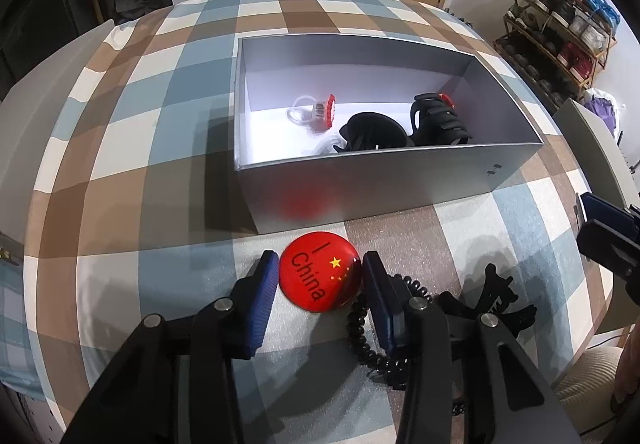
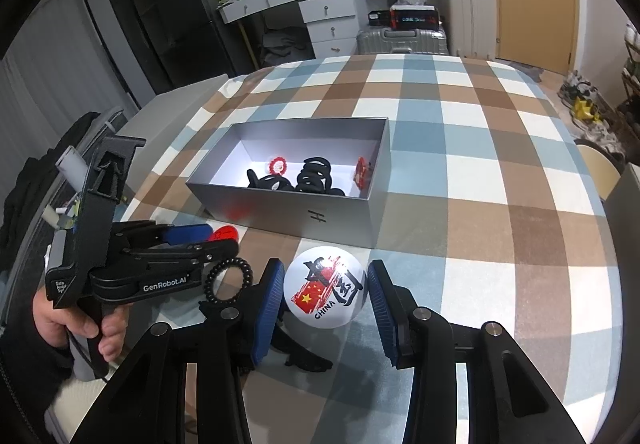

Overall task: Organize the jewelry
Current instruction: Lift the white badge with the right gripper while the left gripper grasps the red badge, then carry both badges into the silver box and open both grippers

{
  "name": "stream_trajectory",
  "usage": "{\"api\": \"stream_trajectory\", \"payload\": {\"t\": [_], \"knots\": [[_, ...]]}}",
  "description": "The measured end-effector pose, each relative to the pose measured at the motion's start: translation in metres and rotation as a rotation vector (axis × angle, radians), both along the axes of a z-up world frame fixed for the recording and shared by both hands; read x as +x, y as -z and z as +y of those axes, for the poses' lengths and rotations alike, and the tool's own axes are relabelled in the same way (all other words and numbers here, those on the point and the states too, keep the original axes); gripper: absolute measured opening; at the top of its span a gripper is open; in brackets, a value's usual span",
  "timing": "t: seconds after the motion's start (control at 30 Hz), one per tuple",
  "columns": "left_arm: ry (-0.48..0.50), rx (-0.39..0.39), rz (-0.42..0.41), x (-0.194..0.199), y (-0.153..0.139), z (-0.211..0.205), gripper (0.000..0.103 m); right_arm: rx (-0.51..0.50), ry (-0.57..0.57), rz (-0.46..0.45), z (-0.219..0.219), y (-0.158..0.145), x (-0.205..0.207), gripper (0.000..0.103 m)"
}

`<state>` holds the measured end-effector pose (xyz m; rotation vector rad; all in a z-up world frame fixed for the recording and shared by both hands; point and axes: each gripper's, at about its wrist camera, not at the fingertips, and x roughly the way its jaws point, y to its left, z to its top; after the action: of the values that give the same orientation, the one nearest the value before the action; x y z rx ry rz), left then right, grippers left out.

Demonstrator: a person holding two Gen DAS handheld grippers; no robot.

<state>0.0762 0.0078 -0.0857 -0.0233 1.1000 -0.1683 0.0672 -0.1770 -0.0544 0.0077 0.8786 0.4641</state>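
Left gripper [image 1: 320, 272] sits wide open around the round red "I China" pin badge [image 1: 320, 278], pads barely touching, just beside the open grey cardboard box [image 1: 360, 184]. Right gripper [image 2: 325, 292], likewise open, brackets the round white "CHINA" badge [image 2: 325, 292] on the checked tablecloth [image 2: 480, 164] near its front edge.

The left black, blue-padded gripper [image 1: 320, 276] sat low at centre frame, jaws apart; the right one [image 2: 326, 294] likewise.
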Motion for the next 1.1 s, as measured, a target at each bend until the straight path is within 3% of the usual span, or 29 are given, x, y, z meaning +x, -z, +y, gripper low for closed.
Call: {"api": "stream_trajectory", "payload": {"t": [0.37, 0.77, 1.1], "knots": [[-0.01, 0.025, -0.027, -0.005, -0.004, 0.005, 0.037, 0.016, 0.016, -0.004, -0.005, -0.002, 0.001, 0.042], [-0.051, 0.004, -0.169, -0.019, -0.038, 0.02, 0.037, 0.058, 0.041, -0.028, -0.009, -0.007, 0.002, 0.042], [-0.076, -0.036, -0.295, -0.024, -0.073, 0.031, 0.037, 0.177, 0.055, -0.103, -0.01, -0.031, 0.003, 0.042]]}}
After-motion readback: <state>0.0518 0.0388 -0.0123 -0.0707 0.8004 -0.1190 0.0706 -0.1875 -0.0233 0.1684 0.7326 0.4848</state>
